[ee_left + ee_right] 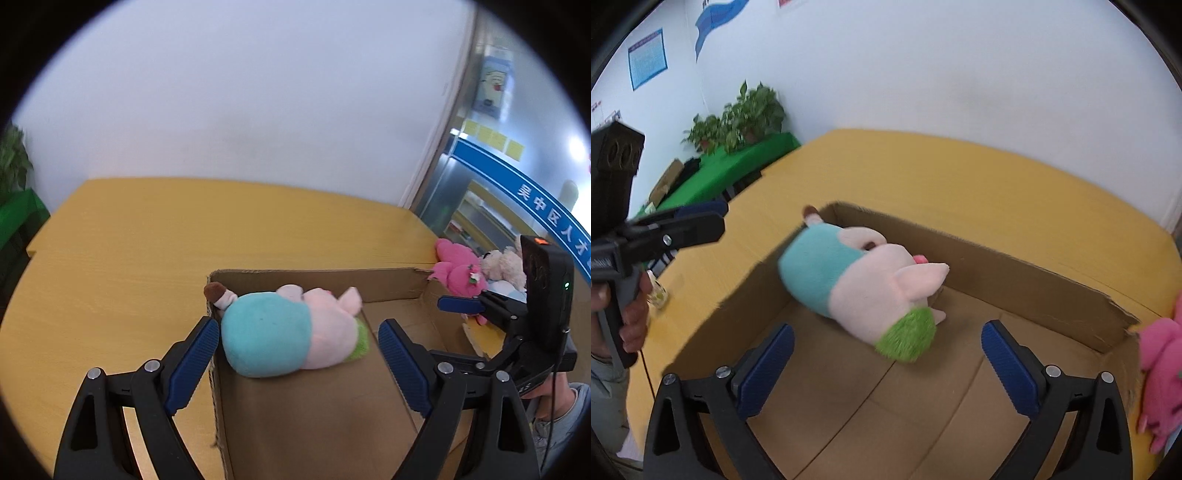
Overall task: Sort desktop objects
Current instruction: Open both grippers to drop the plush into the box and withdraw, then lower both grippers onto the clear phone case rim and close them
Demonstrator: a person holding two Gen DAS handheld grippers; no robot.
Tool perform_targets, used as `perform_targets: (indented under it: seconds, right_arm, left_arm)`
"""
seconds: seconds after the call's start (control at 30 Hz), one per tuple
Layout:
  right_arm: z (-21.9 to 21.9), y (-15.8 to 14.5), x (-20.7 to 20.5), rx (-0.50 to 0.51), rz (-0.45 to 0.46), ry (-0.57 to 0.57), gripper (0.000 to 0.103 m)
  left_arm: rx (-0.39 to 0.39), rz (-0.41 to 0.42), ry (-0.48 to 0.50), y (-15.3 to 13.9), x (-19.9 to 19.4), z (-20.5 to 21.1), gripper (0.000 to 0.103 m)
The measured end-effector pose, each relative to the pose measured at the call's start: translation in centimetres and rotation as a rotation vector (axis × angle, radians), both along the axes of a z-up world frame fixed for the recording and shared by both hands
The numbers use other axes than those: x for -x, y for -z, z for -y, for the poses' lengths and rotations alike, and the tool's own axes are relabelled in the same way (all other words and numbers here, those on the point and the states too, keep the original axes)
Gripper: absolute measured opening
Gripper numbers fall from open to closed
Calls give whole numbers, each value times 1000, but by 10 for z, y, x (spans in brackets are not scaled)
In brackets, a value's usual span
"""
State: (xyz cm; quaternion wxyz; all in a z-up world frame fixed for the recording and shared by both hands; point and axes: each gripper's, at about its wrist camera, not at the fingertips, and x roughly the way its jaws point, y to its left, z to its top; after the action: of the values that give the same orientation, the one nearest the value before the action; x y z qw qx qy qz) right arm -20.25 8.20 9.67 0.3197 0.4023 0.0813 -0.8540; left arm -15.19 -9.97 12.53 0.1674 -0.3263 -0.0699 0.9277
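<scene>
A pink plush pig in a teal shirt with a green tuft (291, 332) (864, 284) lies on its side in the far left corner of an open cardboard box (325, 275) (1015, 258). My left gripper (299, 358) is open and empty, straddling the box's left wall just short of the pig. My right gripper (890, 362) is open and empty over the box floor, near the pig's green tuft. The right gripper also shows in the left wrist view (461, 304); the left gripper shows in the right wrist view (698, 218).
The box stands on a yellow table (129, 258) (960, 177). A bright pink plush (458, 273) (1163, 369) and a cream plush (504, 264) lie just outside the box's right end. A small glass bottle (657, 293) stands left of the box. Potted plants (738, 118) stand beyond the table.
</scene>
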Motion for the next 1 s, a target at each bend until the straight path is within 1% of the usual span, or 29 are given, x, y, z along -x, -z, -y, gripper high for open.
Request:
perform_targets:
  seconds: [0.1, 0.23, 0.3, 0.33, 0.47, 0.5, 0.57, 0.6, 0.63, 0.67, 0.7, 0.77, 0.8, 0.83, 0.87, 0.9, 0.93, 1.0]
  right_arm:
    - [-7, -22, -38, 25, -69, 51, 103]
    - [-26, -35, -92, 55, -163, 145, 103]
    - [-34, -38, -117, 68, -187, 183, 103]
    - [-33, -39, -127, 62, -201, 195, 103]
    - [-55, -47, -163, 8, -282, 245, 102]
    - [-61, -48, -170, 9, -288, 252, 101]
    - [-70, -47, -180, 28, -284, 253, 86]
    - [-73, -46, -184, 30, -284, 257, 63]
    - [-76, -45, -188, 22, -281, 263, 42]
    - [-79, -42, -192, 15, -273, 270, 38]
    - [-82, -40, -195, 15, -264, 274, 37]
    - [-86, -32, -201, 23, -255, 268, 41]
    - [-87, -31, -206, 33, -255, 259, 58]
    - [-90, -31, -212, 39, -257, 254, 74]
    - [-91, -29, -216, 42, -264, 252, 103]
    - [-93, -29, -222, 46, -283, 255, 103]
    - [-94, -30, -228, 49, -300, 254, 103]
    - [-95, -31, -233, 41, -301, 249, 103]
  left_arm:
    - [27, -63, 18, -13, -32, -9, 90]
    - [28, -115, 55, -19, -54, -41, 90]
    - [40, -138, 71, -21, -71, -51, 90]
    - [53, -151, 76, -22, -80, -57, 90]
    - [101, -210, 80, -25, -111, -82, 90]
    - [101, -220, 77, -25, -118, -85, 90]
    - [82, -235, 73, -25, -131, -89, 87]
    - [69, -230, 75, -24, -136, -91, 76]
    - [53, -217, 90, -22, -138, -93, 47]
    - [36, -190, 119, -18, -139, -96, 29]
    - [17, -160, 142, -14, -140, -99, 9]
    - [7, -145, 137, -7, -147, -103, 9]
    - [19, -153, 123, -5, -151, -106, 10]
    - [37, -167, 105, -4, -155, -108, 20]
    - [56, -177, 88, -3, -158, -110, 32]
    - [66, -187, 76, -3, -162, -111, 64]
    - [66, -207, 65, -4, -167, -110, 83]
    - [56, -261, 56, -7, -178, -109, 84]
